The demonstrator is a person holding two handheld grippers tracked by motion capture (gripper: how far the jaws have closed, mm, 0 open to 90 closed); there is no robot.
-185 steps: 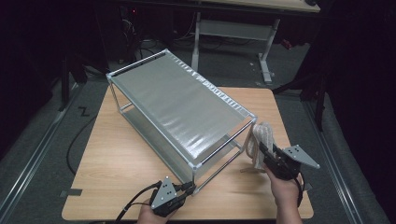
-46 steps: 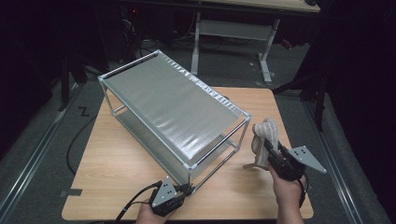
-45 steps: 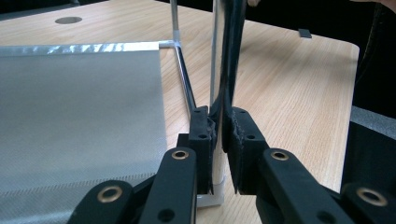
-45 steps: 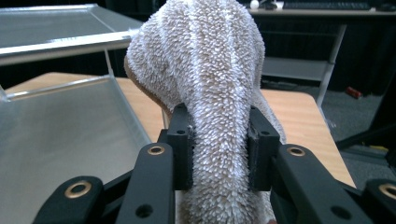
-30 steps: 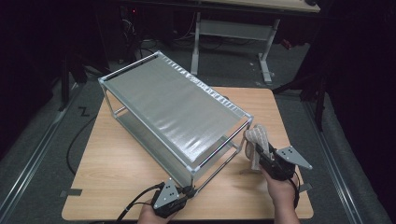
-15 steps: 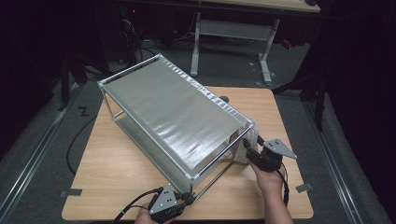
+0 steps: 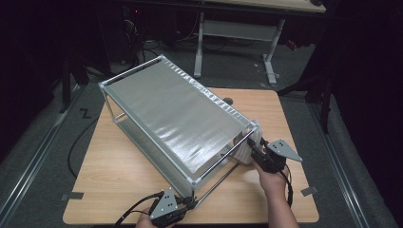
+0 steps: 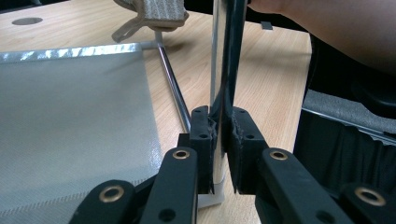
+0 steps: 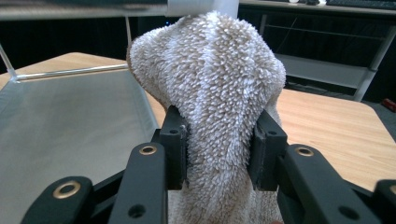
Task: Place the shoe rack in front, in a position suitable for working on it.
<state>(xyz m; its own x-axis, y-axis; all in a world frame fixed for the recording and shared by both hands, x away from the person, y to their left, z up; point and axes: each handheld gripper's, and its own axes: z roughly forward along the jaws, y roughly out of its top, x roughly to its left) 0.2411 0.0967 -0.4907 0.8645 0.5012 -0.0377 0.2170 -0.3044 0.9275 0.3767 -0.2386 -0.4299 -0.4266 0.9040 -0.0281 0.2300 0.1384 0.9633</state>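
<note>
With the rack's post (image 8: 219, 70) clamped in the left tongs (image 8: 219, 135) and the towel (image 9: 210, 93) gripped by the right tongs (image 9: 217, 140), whose jaws have just been closing on it, the wiping of the rack (image 7: 176, 118) appears under way, and the towel is next to be rubbed along the frame.

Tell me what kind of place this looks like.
Probably a lab or workshop set up for recording: a plain wooden table on dark floor, a metal-legged desk with trailing cables behind, and a fabric-shelved metal rack being handled with grippers.

The rack (image 7: 176, 121) fills mid-table; bare table (image 7: 114, 171) lies open at its left.
</note>
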